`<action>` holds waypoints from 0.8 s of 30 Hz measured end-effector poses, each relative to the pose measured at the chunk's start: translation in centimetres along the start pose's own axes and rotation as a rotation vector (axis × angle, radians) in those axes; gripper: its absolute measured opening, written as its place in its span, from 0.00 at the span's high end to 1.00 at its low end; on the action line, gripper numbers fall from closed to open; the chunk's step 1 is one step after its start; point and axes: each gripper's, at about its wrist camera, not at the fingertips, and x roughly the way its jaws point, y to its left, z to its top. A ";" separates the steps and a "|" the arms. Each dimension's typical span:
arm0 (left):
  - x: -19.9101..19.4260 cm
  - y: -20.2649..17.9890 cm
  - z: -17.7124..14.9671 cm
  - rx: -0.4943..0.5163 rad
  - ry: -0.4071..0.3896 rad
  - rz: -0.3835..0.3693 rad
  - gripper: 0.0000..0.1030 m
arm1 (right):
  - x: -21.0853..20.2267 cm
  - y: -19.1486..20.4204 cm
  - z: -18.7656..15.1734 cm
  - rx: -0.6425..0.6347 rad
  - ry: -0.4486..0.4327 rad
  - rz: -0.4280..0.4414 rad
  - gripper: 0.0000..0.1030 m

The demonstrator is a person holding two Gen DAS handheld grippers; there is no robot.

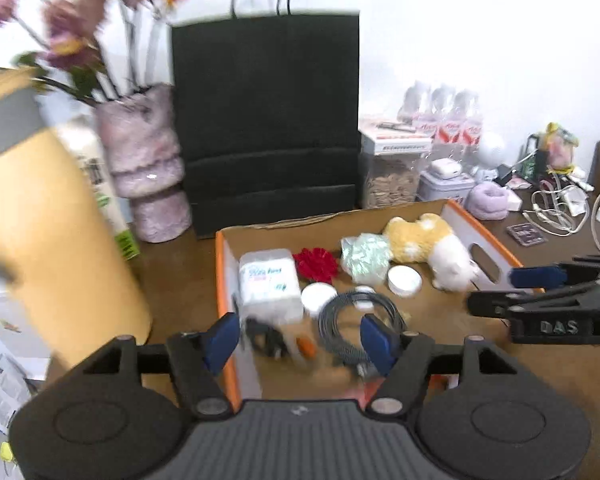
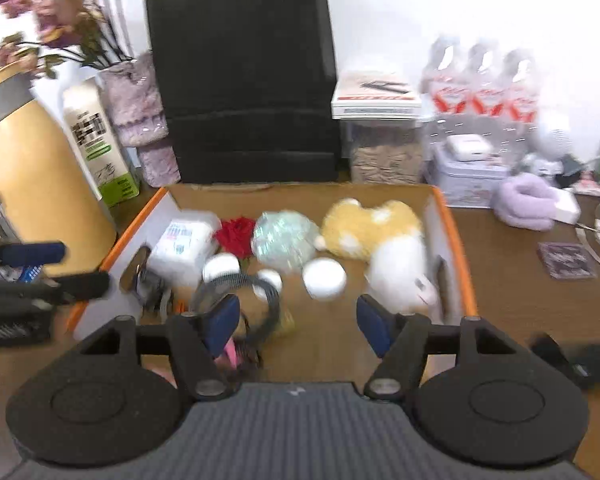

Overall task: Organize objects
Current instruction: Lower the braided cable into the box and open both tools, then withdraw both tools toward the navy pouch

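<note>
A brown wooden table against a white wall carries the clutter, and both views look down over it. Nearest, the left claw and the right claw each stand with jaws apart and nothing between the pads. Just ahead of both lies the shallow cardboard tray with orange edges. At its near end sits a coiled grey cable, directly in front of the left claw, beside a white tissue pack and two white round lids. Farther in lie a red bow, a pale green bundle and a yellow-and-white plush toy, its long axis running toward the tray's right wall, nearer the right claw. Behind the tray stands a black paper bag.
</note>
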 end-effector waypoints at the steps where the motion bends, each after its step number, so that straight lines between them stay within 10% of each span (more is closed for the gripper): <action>1: -2.2 0.0 -1.3 -0.016 -0.040 0.014 0.30 | -2.3 0.1 -1.9 -0.024 -0.038 -0.003 0.27; 8: -15.6 -0.2 -13.3 -0.108 -0.202 -0.021 0.14 | -15.8 0.6 -14.9 -0.064 -0.180 -0.001 0.03; 13: -19.0 -1.2 -20.6 -0.201 -0.112 -0.037 0.14 | -20.9 1.5 -22.0 0.026 -0.192 0.027 0.02; 24: -16.4 -2.0 -21.3 -0.140 -0.069 -0.011 0.15 | -19.4 5.1 -24.0 -0.099 -0.164 -0.021 0.09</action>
